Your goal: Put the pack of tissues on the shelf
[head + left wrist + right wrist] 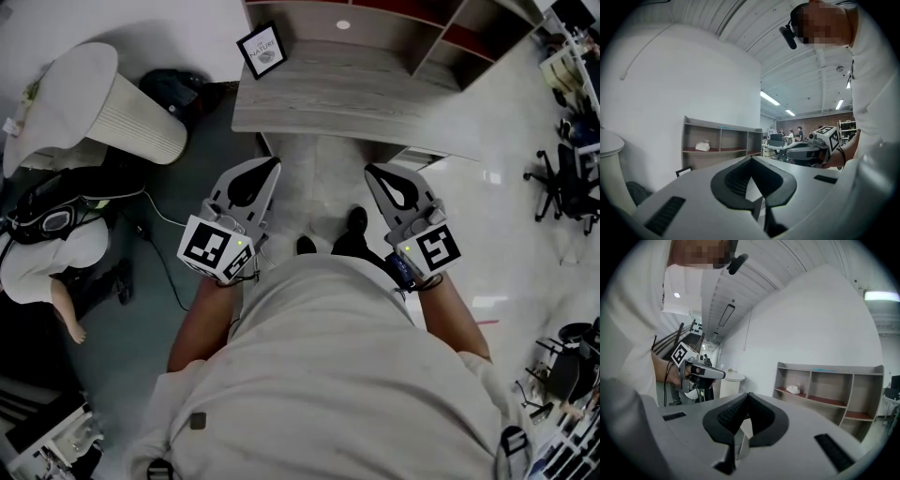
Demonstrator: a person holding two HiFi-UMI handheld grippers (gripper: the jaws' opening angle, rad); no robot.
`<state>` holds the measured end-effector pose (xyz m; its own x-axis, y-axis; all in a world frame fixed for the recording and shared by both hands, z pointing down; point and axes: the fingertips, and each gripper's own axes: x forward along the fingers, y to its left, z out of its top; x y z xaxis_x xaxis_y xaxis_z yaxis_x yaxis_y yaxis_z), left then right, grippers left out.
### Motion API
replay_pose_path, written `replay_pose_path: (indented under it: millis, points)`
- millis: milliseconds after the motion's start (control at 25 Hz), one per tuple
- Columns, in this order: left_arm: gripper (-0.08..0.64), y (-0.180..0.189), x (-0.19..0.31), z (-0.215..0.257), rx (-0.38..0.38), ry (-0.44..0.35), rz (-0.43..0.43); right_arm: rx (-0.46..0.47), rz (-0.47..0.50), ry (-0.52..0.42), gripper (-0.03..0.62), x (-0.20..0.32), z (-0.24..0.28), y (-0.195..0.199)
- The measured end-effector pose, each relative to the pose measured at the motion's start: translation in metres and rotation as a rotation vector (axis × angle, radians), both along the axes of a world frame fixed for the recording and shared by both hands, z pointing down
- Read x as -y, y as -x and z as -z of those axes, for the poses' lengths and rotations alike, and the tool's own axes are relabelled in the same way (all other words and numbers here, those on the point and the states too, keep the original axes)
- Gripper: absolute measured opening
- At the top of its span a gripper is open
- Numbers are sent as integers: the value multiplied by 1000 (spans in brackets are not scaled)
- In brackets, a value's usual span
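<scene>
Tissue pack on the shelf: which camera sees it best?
The left gripper view: the tissue pack sits plainly in the shelf's left compartment, seen front-on. The right gripper view shows it too, more sidelong. The head view gives only a tiny white spot.

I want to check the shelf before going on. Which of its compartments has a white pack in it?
The leftmost compartment: the white pack lies on its floor, while the two compartments beside it show nothing inside.
</scene>
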<state>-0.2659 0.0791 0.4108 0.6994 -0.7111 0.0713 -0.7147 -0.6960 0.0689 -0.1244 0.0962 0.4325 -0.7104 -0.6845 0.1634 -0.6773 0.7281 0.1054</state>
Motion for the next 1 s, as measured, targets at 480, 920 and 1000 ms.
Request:
replay_pose_path:
  millis: [480, 920, 1000]
  points:
    - [15, 8, -16, 1, -7, -21, -18, 12, -21, 6, 20, -26, -5, 2]
    - [15, 9, -12, -5, -15, -5, -14, 7, -15, 16, 20, -24, -9, 4]
    - [15, 9, -10, -7, -16, -1, -11, 5, -15, 19, 20, -20, -10, 4]
